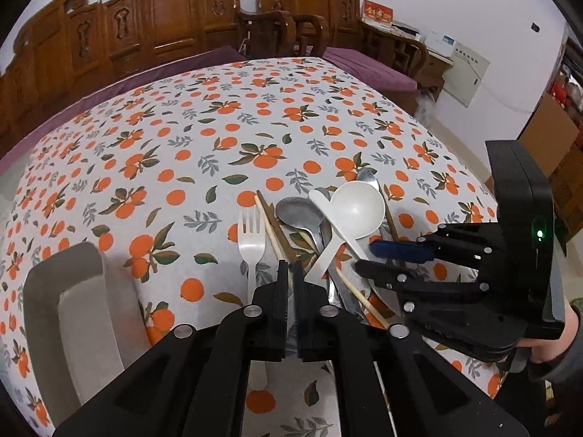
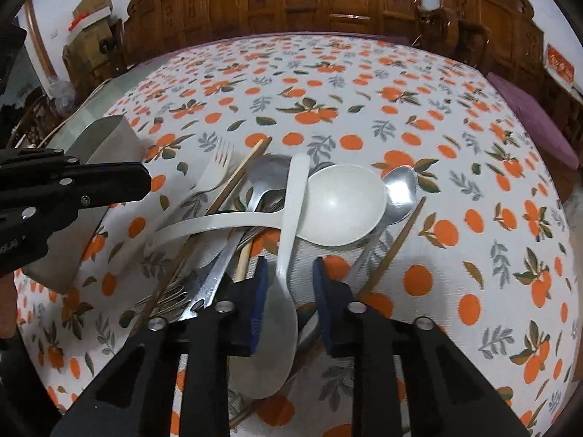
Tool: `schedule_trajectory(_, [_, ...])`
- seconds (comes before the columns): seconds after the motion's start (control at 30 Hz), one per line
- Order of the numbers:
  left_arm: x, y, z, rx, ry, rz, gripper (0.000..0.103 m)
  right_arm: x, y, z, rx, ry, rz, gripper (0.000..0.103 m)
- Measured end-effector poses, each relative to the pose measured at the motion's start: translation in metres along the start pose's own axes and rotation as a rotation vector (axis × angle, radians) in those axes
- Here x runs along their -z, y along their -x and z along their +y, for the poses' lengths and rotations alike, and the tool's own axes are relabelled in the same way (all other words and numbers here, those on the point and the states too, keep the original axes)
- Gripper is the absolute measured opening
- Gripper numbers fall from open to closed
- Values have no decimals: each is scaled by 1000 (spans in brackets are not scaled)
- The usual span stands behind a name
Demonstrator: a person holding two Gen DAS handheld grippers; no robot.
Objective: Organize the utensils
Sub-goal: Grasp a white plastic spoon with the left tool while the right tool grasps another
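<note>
A heap of utensils lies on the orange-print tablecloth (image 1: 226, 116). It holds a white ladle (image 2: 346, 207), a white paddle spoon (image 2: 288, 240), a white fork (image 1: 251, 240), metal spoons (image 1: 298, 211), metal forks (image 2: 171, 298) and chopsticks (image 1: 271, 225). My right gripper (image 2: 290, 266) straddles the paddle spoon near its blade. Its left blue pad sits at the blade's edge and a gap shows at the right pad, so it is open. My left gripper (image 1: 289, 273) is shut just above the heap's near-left side, and I see nothing held in it.
A pale grey open box (image 1: 73, 309) stands on the table left of the heap, close to the left gripper (image 2: 147, 182). Carved wooden chairs (image 1: 164, 11) and a purple cushion (image 1: 364, 65) line the table's far side. A sleeve (image 1: 557, 349) shows behind the right gripper (image 1: 364, 256).
</note>
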State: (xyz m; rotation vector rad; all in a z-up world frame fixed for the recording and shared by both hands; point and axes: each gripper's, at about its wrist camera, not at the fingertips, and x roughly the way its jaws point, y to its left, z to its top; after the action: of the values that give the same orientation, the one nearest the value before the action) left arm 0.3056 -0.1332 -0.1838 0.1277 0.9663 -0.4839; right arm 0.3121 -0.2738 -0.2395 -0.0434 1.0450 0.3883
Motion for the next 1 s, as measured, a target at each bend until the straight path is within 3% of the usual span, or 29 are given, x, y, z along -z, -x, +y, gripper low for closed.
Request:
schedule_trajectory(0.13, [-2,-8,-6,4,-20,13,22,2,11,-2,-23,2,-29,8])
schedule_trajectory(0.27, [-2,-21,-15,22,-60,42,30,6,37,-11,-26,-21,-80,8])
schedule_trajectory(0.47, [-5,-40,-23,11,-95,80,30,14,62,-31,-21,-71,-109,8])
schedule_trajectory(0.57, [-4,-47,-25,28,-104,109,18,18,68,-35,-14,-72,-114,8])
schedule_trajectory(0.77, [-1,-40,-29,46,-102,93,9,25,71,-36,-12,-79,-111,8])
schedule_trajectory(1.0, [3,-17,-29,36,-68,58,9,29,81,-23,-13,-69,-122,8])
